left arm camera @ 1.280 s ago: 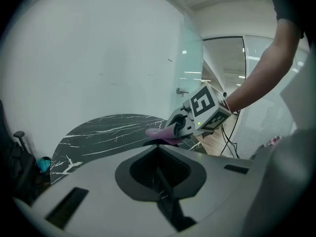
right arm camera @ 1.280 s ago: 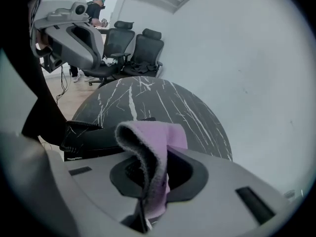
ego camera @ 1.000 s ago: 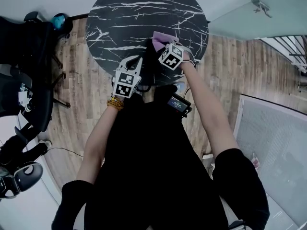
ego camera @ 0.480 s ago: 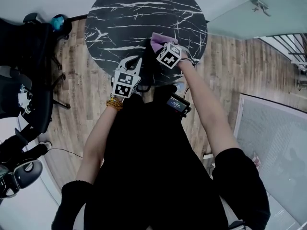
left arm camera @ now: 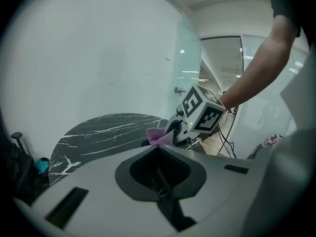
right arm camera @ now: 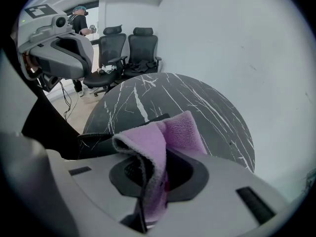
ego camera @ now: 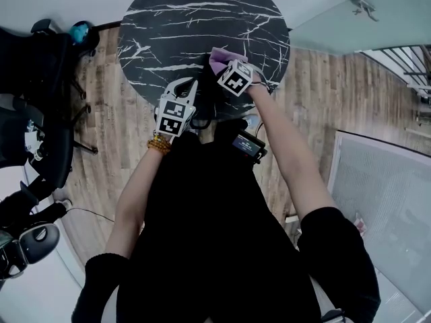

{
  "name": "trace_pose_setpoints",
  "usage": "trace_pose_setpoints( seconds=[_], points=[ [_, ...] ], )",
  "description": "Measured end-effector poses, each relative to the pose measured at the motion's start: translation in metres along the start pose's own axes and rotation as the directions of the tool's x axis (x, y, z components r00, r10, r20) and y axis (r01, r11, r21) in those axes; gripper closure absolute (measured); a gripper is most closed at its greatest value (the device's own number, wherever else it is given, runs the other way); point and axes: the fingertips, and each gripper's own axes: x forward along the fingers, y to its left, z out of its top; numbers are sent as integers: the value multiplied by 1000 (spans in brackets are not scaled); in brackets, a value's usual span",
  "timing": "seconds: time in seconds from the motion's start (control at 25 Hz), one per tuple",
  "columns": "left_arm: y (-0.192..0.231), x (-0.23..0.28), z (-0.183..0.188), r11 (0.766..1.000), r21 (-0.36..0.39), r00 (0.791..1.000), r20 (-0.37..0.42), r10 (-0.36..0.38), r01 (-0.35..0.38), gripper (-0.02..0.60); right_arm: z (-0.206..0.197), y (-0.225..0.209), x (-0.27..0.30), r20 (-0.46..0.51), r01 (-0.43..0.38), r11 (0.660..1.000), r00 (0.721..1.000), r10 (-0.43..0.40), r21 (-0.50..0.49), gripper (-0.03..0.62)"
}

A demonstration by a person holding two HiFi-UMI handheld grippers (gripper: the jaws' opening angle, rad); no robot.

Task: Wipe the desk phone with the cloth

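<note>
A purple cloth [ego camera: 219, 59] is pinched in my right gripper [ego camera: 225, 64], which is shut on it over the near part of the round black marble table [ego camera: 188, 19]. In the right gripper view the cloth [right arm camera: 163, 137] folds up out of the jaws, with the dark desk phone [right arm camera: 101, 143] and its coiled cord just below and to the left. In the head view the phone [ego camera: 205, 98] is a dark shape between the two grippers, hard to make out against the table. My left gripper [ego camera: 186, 86] hovers at the phone's left, jaws together with nothing in them. It sees the right gripper [left arm camera: 170, 135] and the cloth [left arm camera: 159, 136].
Black office chairs [ego camera: 40, 59] stand on the wooden floor left of the table, also seen as chairs [right arm camera: 128, 51] behind it. A glass partition [ego camera: 363, 25] is at the right. A small device [ego camera: 246, 145] hangs at the person's waist. Another person [right arm camera: 79, 19] stands far off.
My right gripper has slid the cloth a little to the left and farther over the phone. The left gripper has barely moved.
</note>
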Motion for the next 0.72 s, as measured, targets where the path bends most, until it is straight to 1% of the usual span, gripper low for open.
trace_pose_setpoints(
  seconds=[0.08,0.2,0.4,0.48,0.72],
  points=[
    [-1,0,-2,1000,-1,1000,-10,-6,6,568,-2,2,1,-7,-6,1000,1000,6,2,534],
    [-1,1,1,1000,1,1000,1,-6,6,568,-3,6,1,-10,-16,1000,1000,16,7,534],
    [-1,2,-2,1000,-5,1000,-13,-7,7,568,-5,20,3,-10,-57,998,998,57,27,534],
    [-1,2,0,1000,0,1000,-5,-11,11,568,-8,24,3,-13,-59,998,998,59,28,534],
    [-3,0,-4,1000,4,1000,-20,-14,14,568,-9,34,5,-8,-65,998,998,65,25,534]
  ],
)
